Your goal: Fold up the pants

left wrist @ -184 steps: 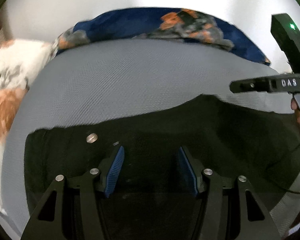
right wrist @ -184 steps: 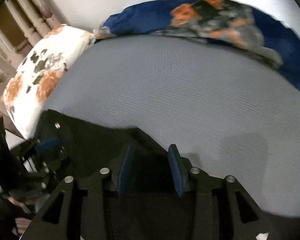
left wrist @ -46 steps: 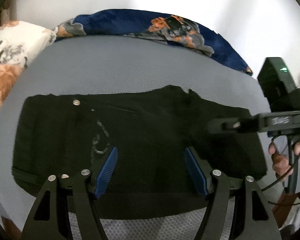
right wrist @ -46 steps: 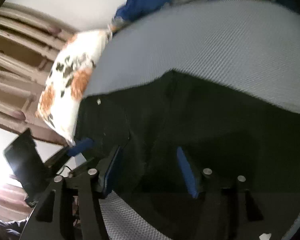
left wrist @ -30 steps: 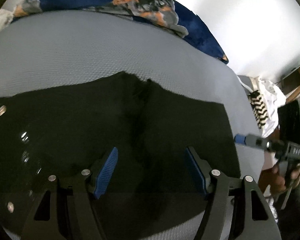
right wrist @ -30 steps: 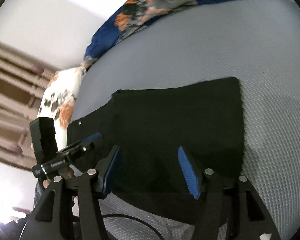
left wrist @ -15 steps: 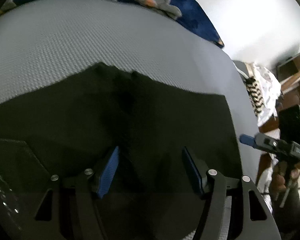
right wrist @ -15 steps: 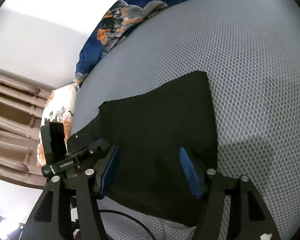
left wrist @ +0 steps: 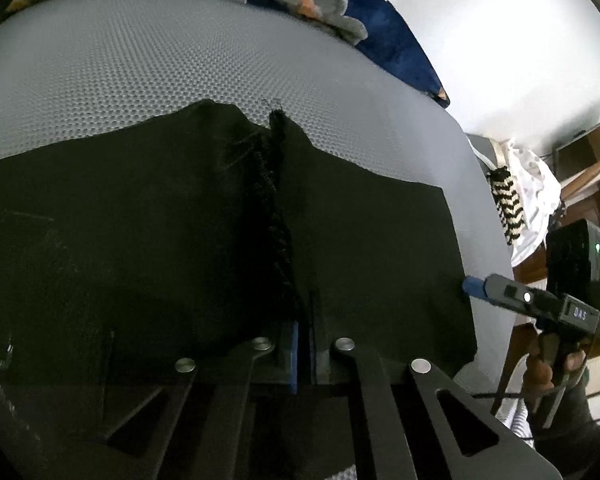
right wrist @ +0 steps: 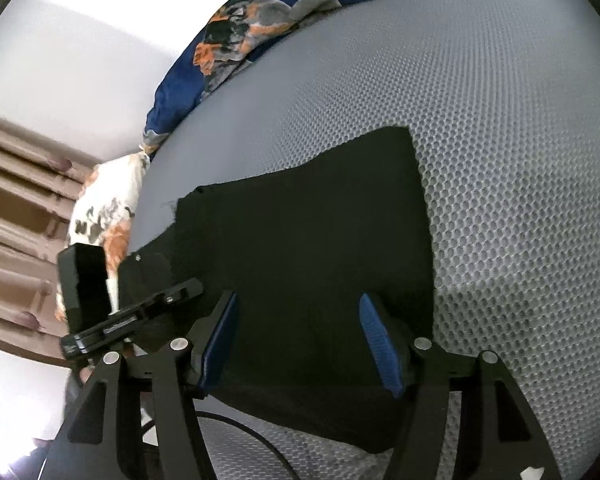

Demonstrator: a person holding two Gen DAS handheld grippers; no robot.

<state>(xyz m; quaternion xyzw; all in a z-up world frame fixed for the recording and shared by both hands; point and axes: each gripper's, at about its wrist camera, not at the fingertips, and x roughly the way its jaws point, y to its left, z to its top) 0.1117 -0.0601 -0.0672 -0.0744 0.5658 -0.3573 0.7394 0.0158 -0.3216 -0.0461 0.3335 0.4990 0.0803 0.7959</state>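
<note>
1. Since a moment ago, left gripper [left wrist: 302, 354] has clenched its jaws on the pants' [left wrist: 180, 220] near edge.
2. Right gripper [right wrist: 300, 344] hangs released over the black pants, which lie flat on the grey bed [right wrist: 500, 120].
3. One-sided pulling might skew the fold.

Black pants [left wrist: 180, 216] flat, folded on grey mesh.
</note>
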